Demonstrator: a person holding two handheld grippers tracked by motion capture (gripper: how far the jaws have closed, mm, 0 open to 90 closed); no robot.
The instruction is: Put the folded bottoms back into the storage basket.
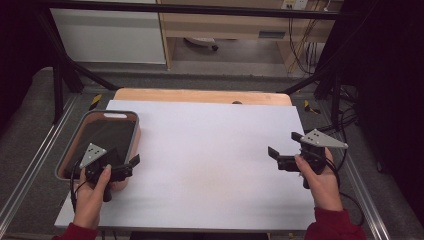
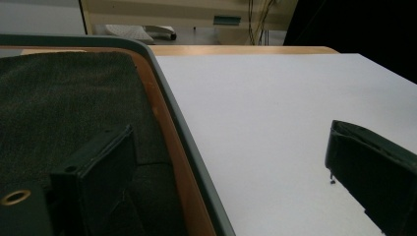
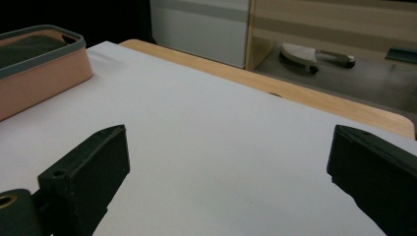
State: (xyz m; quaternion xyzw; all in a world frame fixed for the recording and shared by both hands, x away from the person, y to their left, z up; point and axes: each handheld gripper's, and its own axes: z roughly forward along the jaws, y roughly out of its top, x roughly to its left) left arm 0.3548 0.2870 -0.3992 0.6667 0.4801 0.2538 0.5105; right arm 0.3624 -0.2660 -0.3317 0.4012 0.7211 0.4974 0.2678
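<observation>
A pink tray with a grey rim [image 1: 134,131] sits at the table's left edge, and a dark cloth [image 1: 102,135] lies inside it. My left gripper [image 1: 124,156] hovers over the tray's near right corner, open, with nothing held. In the left gripper view, the tray rim [image 2: 172,113] runs under the gap of that gripper [image 2: 231,130], with the dark cloth [image 2: 59,98] to its left. My right gripper [image 1: 284,144] is over the table's right side, open and empty. The right gripper view has that gripper [image 3: 228,132] above bare white surface, with the tray [image 3: 39,64] far off.
The white table top [image 1: 210,160] spans the middle between both grippers. A wooden board edge [image 1: 200,95] shows along the far side. Black frame bars [image 1: 65,70] stand beyond the table's corners, and cables [image 1: 300,45] hang at the back right.
</observation>
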